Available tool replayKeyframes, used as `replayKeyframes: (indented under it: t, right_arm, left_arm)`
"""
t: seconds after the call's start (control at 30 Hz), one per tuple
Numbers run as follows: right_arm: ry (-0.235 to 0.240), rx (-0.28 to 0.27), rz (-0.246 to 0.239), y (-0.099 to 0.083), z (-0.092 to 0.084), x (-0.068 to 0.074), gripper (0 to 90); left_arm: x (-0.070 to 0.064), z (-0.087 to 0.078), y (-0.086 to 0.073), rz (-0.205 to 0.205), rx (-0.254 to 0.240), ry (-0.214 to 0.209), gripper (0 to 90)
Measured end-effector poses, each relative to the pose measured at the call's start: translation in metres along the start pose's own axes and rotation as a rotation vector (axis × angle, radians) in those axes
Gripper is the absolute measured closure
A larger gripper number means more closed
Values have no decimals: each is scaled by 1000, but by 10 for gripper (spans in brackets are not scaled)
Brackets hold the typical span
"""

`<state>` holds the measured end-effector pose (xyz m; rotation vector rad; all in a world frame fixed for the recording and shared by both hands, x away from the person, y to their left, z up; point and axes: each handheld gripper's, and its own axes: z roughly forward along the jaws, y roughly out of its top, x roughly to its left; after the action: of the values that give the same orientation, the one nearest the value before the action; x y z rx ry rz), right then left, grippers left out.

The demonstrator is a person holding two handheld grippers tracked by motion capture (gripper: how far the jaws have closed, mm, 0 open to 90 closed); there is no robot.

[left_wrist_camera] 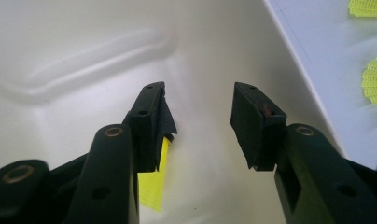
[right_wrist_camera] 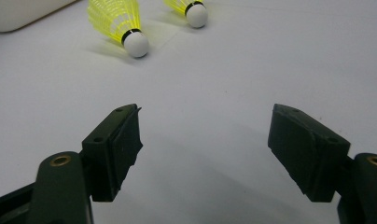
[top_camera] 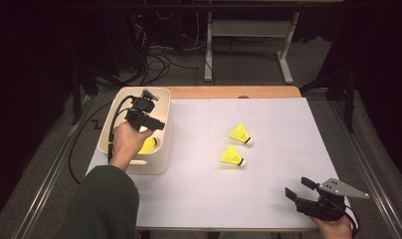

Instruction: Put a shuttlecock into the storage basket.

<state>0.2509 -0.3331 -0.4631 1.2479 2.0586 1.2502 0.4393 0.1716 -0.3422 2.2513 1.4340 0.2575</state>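
My left gripper (top_camera: 153,110) hovers over a cream bin (top_camera: 167,142) at the table's left, its jaws open with nothing between them (left_wrist_camera: 200,100). A yellow shuttlecock (top_camera: 149,145) lies on the bin's floor (left_wrist_camera: 84,56), partly hidden behind my left jaw (left_wrist_camera: 154,182). Two more yellow shuttlecocks with white corks lie on the white table, one farther (top_camera: 240,133) and one nearer (top_camera: 232,157). My right gripper (top_camera: 297,186) rests near the front right edge, open and empty (right_wrist_camera: 205,126), facing the two shuttlecocks (right_wrist_camera: 119,23) (right_wrist_camera: 189,8).
The white table top (top_camera: 268,199) has a wooden strip (top_camera: 229,92) along its far edge. Cables (top_camera: 159,59) and a desk frame (top_camera: 249,35) lie on the floor beyond. A cable (top_camera: 84,134) trails from my left gripper over the bin's left side.
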Motion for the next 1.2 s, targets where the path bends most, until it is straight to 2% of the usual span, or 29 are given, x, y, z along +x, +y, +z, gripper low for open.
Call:
replayKeyframes:
  t: [0.6,1.2]
  right_arm:
    - [0,1,0,0,0,0,259]
    - [1,-1,0,0,0,0,259]
  left_arm:
    - [-3,-13,-3,-10,-73,-19,501]
    - [-9,-25,-5,9,-126,-30,493]
